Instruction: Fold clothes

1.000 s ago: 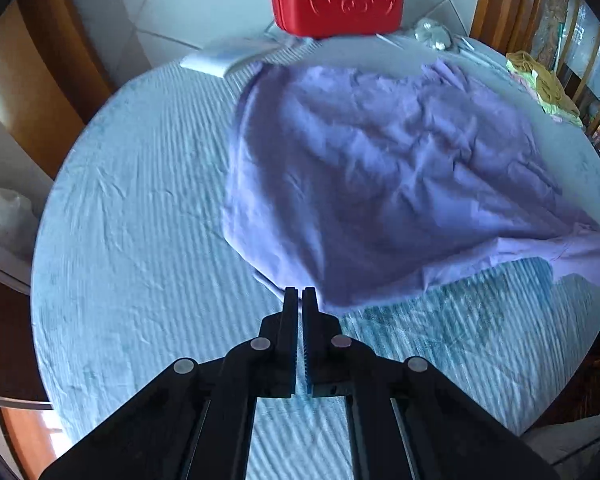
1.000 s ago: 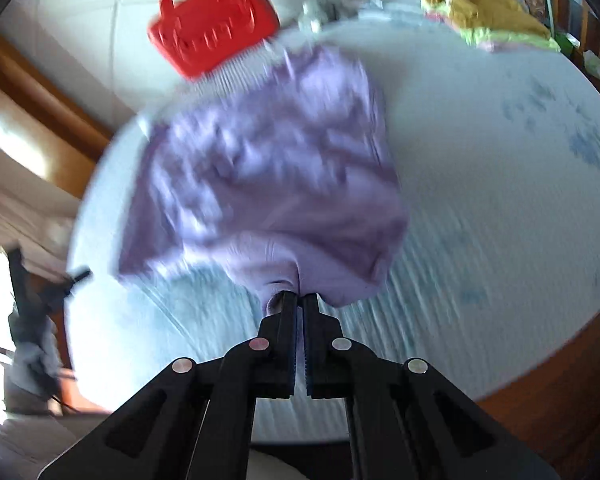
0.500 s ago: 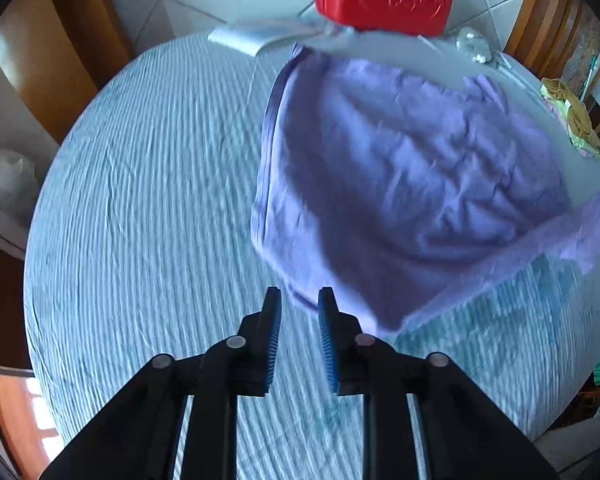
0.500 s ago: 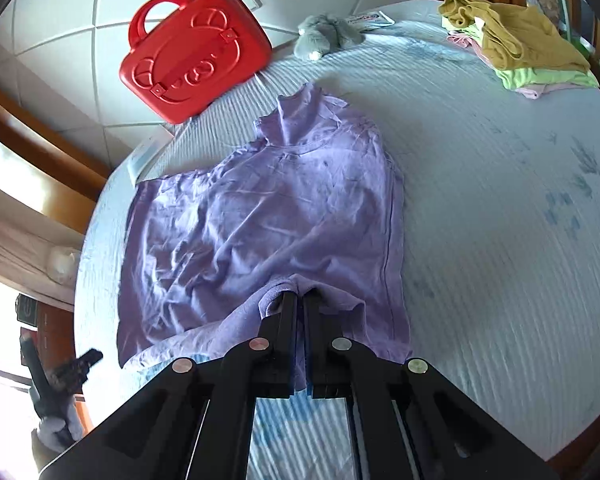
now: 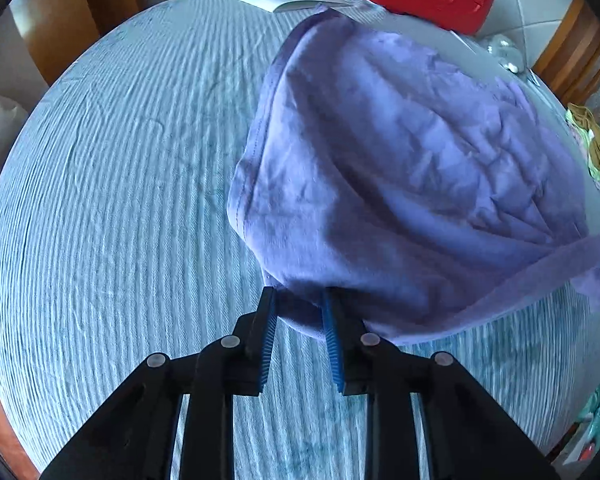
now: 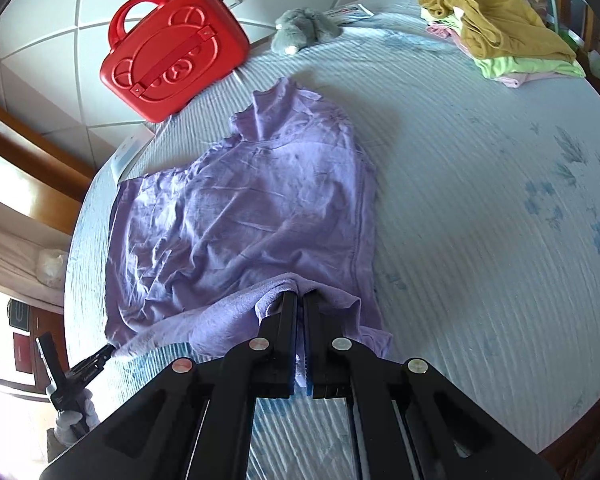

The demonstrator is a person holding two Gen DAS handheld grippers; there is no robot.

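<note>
Purple shirt [image 6: 244,216] on bed, right gripper [image 6: 300,300] clamping hem, left gripper [image 5: 298,296] agape

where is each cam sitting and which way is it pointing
Left wrist: sits on the left tool, looking forward and down along its open fingers at the near corner of the purple shirt on the blue bedspread; only the tool shows.
Right wrist: sits on the right tool, shut on the shirt's hem, facing the red case and folded clothes pile; the left tool appears at far left.
Shared: shirt, bedspread, red case.
</note>
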